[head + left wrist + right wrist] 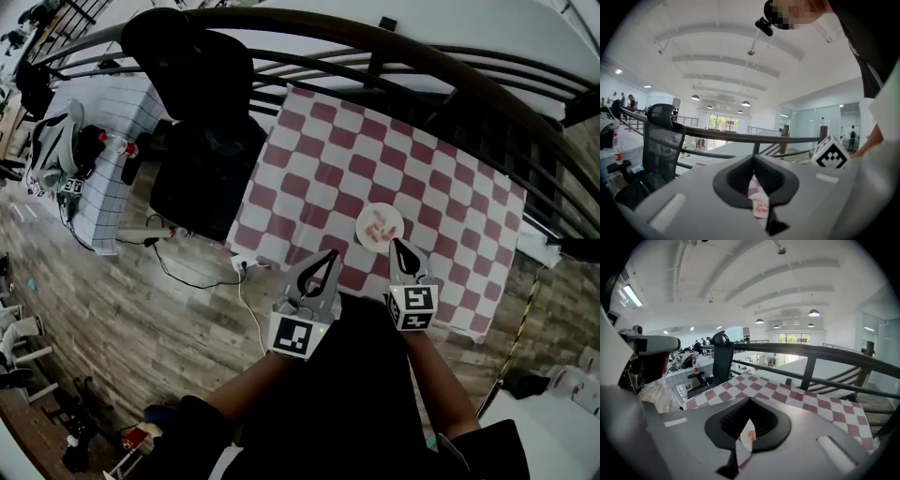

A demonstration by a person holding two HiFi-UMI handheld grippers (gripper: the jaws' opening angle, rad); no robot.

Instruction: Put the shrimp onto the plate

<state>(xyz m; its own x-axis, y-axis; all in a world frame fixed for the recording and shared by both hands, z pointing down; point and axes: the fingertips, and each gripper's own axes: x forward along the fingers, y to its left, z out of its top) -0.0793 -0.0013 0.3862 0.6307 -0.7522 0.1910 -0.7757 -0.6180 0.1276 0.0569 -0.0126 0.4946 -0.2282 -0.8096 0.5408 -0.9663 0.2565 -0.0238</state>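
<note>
Left tongs (330, 255), low centre of the head view: jaws drawn together, nothing clamped; its own view gives me only a thin slit between them. Right tongs (395, 244) just to the right: jaws together too, empty. Plate (360, 223) sits close above the right tongs' tips, on the red-and-white checked cloth (375, 155). Shrimp (380, 230) lies pink on the plate. Black chair (202, 141) at upper left, beside the cloth. Dark railing (375, 42) arcs across the top
</note>
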